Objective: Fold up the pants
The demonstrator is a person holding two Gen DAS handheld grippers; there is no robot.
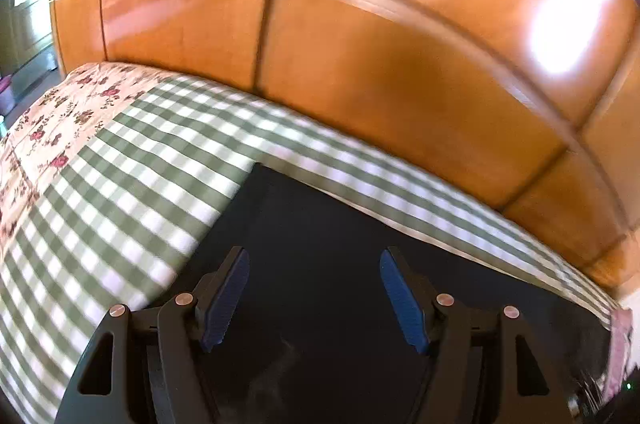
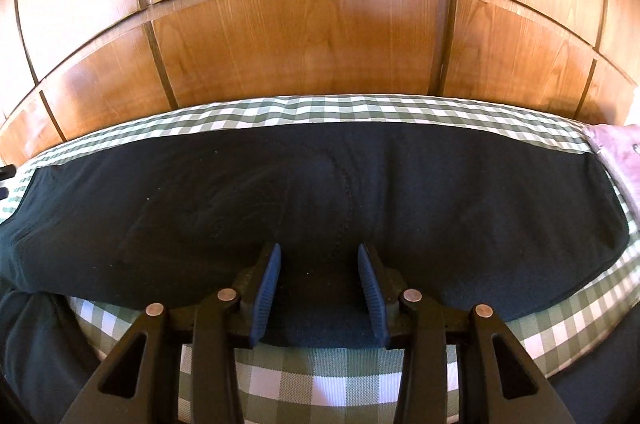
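Dark navy pants (image 2: 320, 192) lie flat in a long band across the green-and-white checked bed cover (image 2: 320, 380). My right gripper (image 2: 319, 252) is open, its blue pads on either side of the pants' near edge at the middle. In the left wrist view the pants (image 1: 316, 224) fill the lower middle, with a square corner pointing away. My left gripper (image 1: 314, 256) is open and wide above the dark cloth, holding nothing.
A wooden panelled wardrobe (image 2: 304, 36) rises just behind the bed. A floral sheet (image 1: 60, 120) covers the bed's far left part. Pink cloth (image 2: 616, 148) lies at the right end of the pants. Dark cloth (image 2: 36, 352) hangs at the near left.
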